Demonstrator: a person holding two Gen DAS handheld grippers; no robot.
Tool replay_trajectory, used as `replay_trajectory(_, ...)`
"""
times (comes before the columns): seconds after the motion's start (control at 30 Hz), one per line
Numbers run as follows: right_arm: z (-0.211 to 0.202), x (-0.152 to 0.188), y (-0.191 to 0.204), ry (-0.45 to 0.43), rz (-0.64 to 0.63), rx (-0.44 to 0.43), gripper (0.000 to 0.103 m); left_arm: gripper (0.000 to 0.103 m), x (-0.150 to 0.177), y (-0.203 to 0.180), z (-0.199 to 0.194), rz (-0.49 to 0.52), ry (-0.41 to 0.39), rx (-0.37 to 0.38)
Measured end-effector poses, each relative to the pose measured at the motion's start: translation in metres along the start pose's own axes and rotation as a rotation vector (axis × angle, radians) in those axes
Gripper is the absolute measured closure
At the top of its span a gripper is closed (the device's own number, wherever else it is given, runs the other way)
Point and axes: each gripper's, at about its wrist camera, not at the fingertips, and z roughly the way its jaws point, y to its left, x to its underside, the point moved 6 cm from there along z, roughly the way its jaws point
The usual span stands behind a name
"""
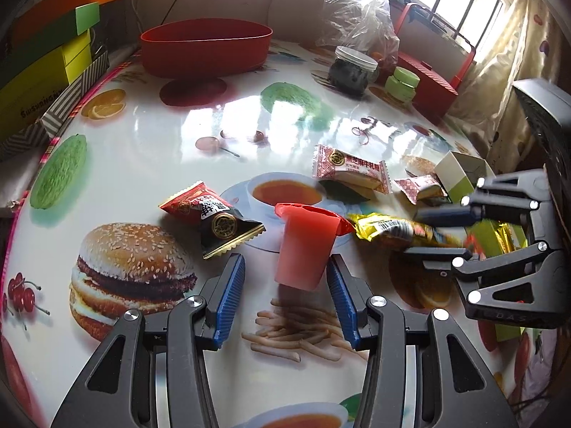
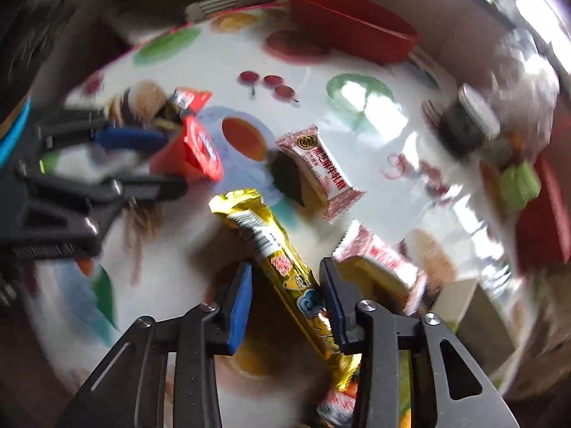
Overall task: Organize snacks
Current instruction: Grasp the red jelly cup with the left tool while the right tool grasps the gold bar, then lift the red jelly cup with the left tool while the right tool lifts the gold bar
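Two grippers: left gripper (image 1: pixel 285 278) clamps red jelly cup (image 1: pixel 303 246); right gripper (image 2: pixel 285 292) half-open w/ gold bar (image 2: pixel 282 267) between, grip unclear.

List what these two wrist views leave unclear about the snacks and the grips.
- Right gripper on the yellow snack bar: right wrist view is motion-blurred; contact by the fingers is unclear.
- Yellow snack bar's near end: hidden behind the gripper.
- Red bowl: contents hidden by its wall, left wrist view.
- Dark jar: contents too small to identify.
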Motion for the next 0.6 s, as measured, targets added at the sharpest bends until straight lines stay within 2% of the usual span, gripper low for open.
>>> replay_trajectory(0.13,0.003,0.003,0.001,0.021,0.187,-0.131,0.072,0.054,0.0,-0.001,0.0,0.013,0.0,-0.001)
replay_trajectory(0.47,0.0,0.01,0.008,-0.032,0.208,-0.074,0.072,0.054,-0.007,-0.014,0.008,0.056,-0.012,0.007)
replay_trajectory(0.6,-0.002,0.015,0.008,-0.068,0.232,-0.038,0.073,0.054,-0.008,-0.02,0.01,0.052,-0.017,0.036)
